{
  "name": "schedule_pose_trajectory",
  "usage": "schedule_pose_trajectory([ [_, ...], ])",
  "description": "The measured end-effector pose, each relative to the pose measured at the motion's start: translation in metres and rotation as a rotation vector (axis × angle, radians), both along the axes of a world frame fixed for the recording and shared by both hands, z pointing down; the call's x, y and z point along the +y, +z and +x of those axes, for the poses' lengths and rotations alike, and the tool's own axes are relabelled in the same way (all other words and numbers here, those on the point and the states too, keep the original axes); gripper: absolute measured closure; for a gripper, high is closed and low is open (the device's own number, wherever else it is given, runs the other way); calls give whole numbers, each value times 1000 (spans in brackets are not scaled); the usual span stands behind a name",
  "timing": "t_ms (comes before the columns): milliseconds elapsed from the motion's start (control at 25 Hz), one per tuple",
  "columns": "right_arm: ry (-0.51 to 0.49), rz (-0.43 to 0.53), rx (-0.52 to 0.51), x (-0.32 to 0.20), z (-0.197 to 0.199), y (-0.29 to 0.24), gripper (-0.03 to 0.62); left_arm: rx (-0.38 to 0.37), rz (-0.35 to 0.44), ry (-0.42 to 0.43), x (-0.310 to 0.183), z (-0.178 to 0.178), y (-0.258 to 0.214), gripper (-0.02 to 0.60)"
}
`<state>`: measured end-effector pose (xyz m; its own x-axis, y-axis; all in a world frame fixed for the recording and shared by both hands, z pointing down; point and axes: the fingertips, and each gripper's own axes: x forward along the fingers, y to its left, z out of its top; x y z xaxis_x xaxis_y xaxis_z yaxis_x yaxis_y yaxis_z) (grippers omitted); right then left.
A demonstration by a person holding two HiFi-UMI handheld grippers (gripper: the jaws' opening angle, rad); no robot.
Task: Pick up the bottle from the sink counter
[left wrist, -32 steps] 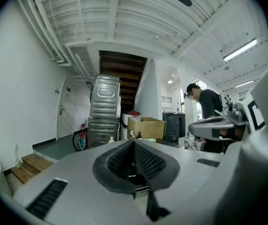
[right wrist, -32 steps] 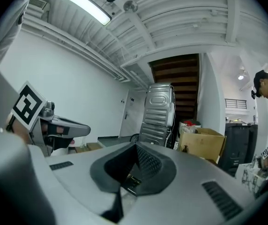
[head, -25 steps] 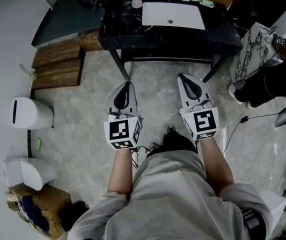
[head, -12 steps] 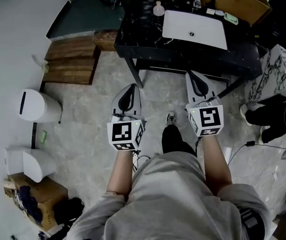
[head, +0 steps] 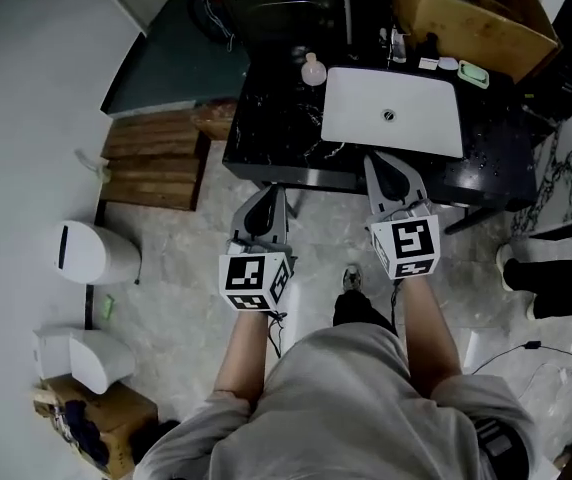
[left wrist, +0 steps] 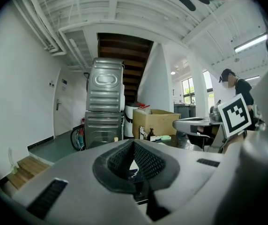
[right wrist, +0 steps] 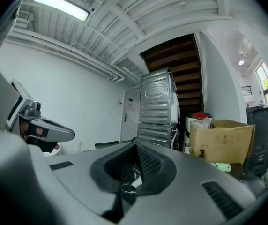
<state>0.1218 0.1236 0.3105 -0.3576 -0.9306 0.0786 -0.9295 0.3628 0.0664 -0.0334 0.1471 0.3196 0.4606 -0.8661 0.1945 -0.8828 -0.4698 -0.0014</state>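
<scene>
Left gripper (head: 263, 211), jaws pressed together on nothing, hangs over floor (head: 166, 268) just short of the counter (head: 266, 133), steps (head: 151, 158) to its left. The bottle (head: 313, 69) stands well beyond, at the counter's back, just left of the sink (head: 393, 111). Right gripper (head: 391, 173), likewise closed and empty, overlaps the counter's front edge.

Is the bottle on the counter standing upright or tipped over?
Upright: the bottle stands cap-up on the black counter, left of the white basin.
</scene>
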Motion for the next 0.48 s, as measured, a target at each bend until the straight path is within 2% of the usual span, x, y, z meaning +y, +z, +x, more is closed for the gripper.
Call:
schedule_pose_trajectory([
  [200,-23,-116,59,-52,24,23,585,-16,-38,24,-48,28,15,569],
  [320,-35,-130,81,-82,31,25,585,-16,-45,17,-71,35,21,569],
  [480,-67,-146,122,-112,21,28,585,-28,-76,-5,-95,29,31,569],
])
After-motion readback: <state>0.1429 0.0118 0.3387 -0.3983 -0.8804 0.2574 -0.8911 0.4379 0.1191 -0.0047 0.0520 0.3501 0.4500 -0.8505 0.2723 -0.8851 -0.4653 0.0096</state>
